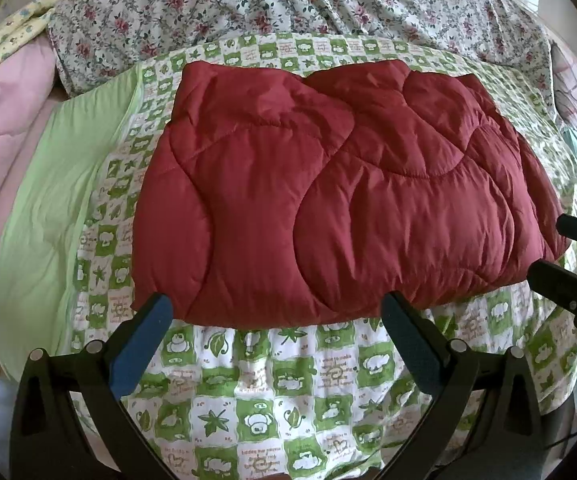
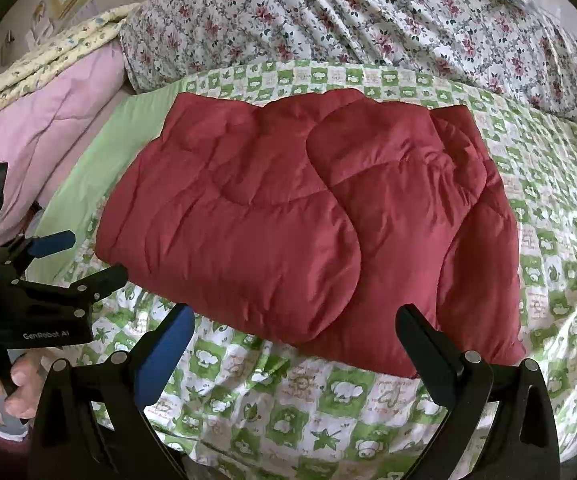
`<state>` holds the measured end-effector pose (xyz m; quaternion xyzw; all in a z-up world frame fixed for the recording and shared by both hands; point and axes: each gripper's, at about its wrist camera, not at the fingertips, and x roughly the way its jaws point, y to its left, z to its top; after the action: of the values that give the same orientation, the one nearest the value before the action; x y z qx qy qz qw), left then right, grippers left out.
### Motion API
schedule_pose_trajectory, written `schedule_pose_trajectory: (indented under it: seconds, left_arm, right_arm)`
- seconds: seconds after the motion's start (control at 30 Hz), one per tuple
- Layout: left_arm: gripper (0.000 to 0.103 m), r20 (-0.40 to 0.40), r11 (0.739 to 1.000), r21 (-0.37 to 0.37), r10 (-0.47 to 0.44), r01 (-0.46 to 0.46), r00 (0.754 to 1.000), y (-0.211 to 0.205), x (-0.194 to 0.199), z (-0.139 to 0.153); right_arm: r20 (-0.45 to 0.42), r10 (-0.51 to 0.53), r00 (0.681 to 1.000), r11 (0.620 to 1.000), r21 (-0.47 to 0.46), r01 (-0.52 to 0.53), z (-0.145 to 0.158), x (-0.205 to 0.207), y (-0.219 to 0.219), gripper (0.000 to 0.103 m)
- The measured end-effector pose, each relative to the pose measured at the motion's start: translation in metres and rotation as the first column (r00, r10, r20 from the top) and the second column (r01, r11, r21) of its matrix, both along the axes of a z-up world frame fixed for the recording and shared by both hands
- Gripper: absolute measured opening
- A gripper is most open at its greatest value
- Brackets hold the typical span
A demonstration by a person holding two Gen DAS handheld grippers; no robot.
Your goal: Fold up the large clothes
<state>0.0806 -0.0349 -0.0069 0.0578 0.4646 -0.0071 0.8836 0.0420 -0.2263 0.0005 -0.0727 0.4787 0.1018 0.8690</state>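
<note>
A dark red quilted jacket (image 1: 328,192) lies folded into a rough rectangle on a green-and-white patterned bedsheet (image 1: 256,408). My left gripper (image 1: 276,304) hovers open just short of the jacket's near edge, with nothing between its fingers. In the right wrist view the same red jacket (image 2: 296,220) lies ahead, and my right gripper (image 2: 296,320) is open at its near edge, holding nothing. The right gripper (image 1: 560,248) also shows at the right edge of the left wrist view, open. The left gripper (image 2: 88,256) appears at the left of the right wrist view, held by a hand (image 2: 4,392).
A floral duvet (image 1: 288,0) is bunched along the far side of the bed. A pink quilt (image 2: 48,120) and a yellow floral blanket (image 2: 40,68) are piled at the left. A plain light-green cloth strip (image 1: 48,208) lies left of the jacket.
</note>
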Motion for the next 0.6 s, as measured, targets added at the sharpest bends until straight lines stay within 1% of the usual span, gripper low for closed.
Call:
schedule_pose_trajectory:
  seconds: [0.27,0.6]
  left_arm:
    - [0.103,-0.004,1.0,0.002,-0.004,0.004,1.0,-0.001,0.01,0.0]
    - [0.103,0.002,1.0,0.005,-0.009,0.009,1.0,-0.002,0.012,0.0]
  right_arm:
    - [0.006,0.004,1.0,1.0,-0.005,-0.004,0.002,0.006,0.001,0.102]
    - [0.006,0.008,1.0,1.0,-0.008,-0.008,0.002,0.008,0.002,0.102]
